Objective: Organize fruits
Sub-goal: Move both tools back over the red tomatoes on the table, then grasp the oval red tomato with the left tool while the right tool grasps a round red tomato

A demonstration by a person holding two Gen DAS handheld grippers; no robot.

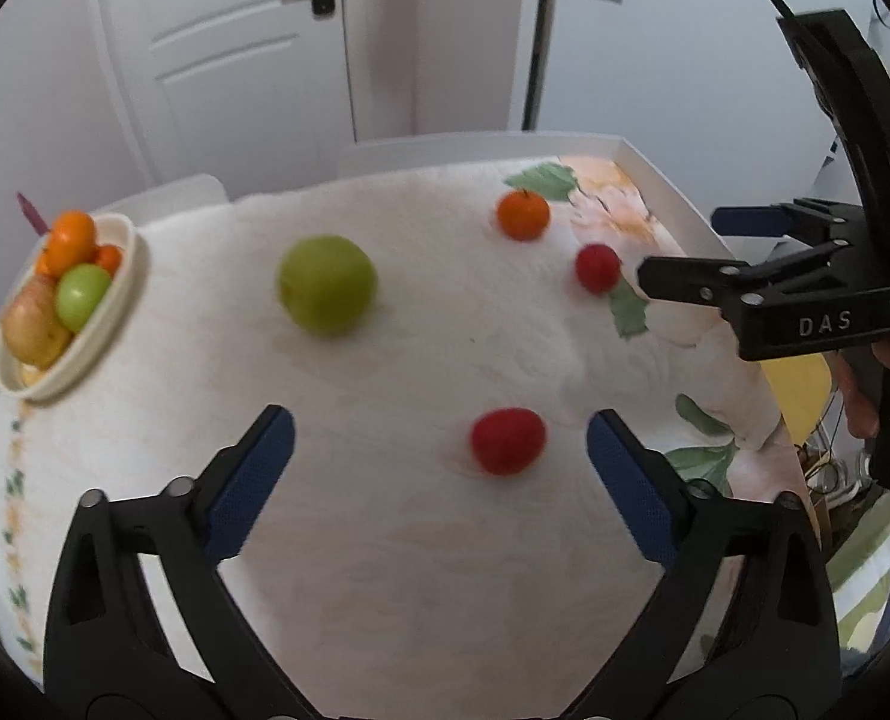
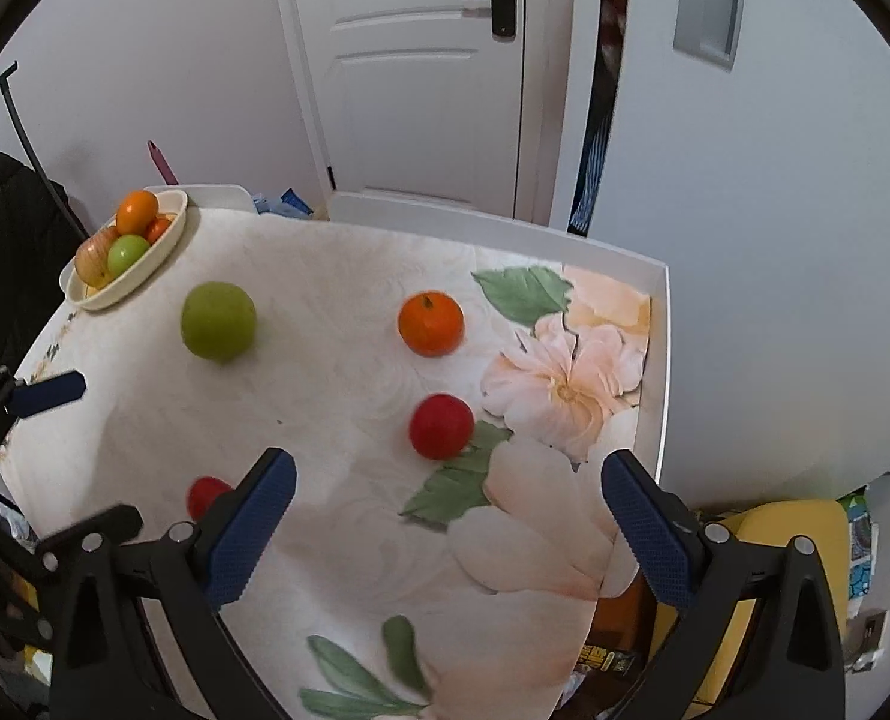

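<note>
Here the bowl (image 1: 124, 276) sits at the far left corner of the table (image 2: 661, 360), already loaded: you can count two oranges, one green fruit and one yellowish apple inside it, with possibly more hidden beneath. Four fruits lie loose on the floral tablecloth (image 2: 337, 540): one large green apple (image 1: 326, 284) near the bowl, one orange (image 1: 523, 214) toward the far right, and two red fruits. One of these, the far red fruit (image 1: 597, 267), lies just ahead of your right gripper (image 2: 448, 522); the near red fruit (image 1: 507, 440) lies between the fingers of your left gripper (image 1: 439, 480), closer to the right-hand pad.

Your left gripper's jaws stand wide apart and grasp nothing. Your right gripper's jaws are likewise spread wide and empty, hovering over the cloth's flower print.

Judged from this layout, the task is roughly half done: four or so fruits gathered, four left to carry over. The two red fruits look like your readiest next picks, one for each hand; the green apple and orange would follow.
</note>
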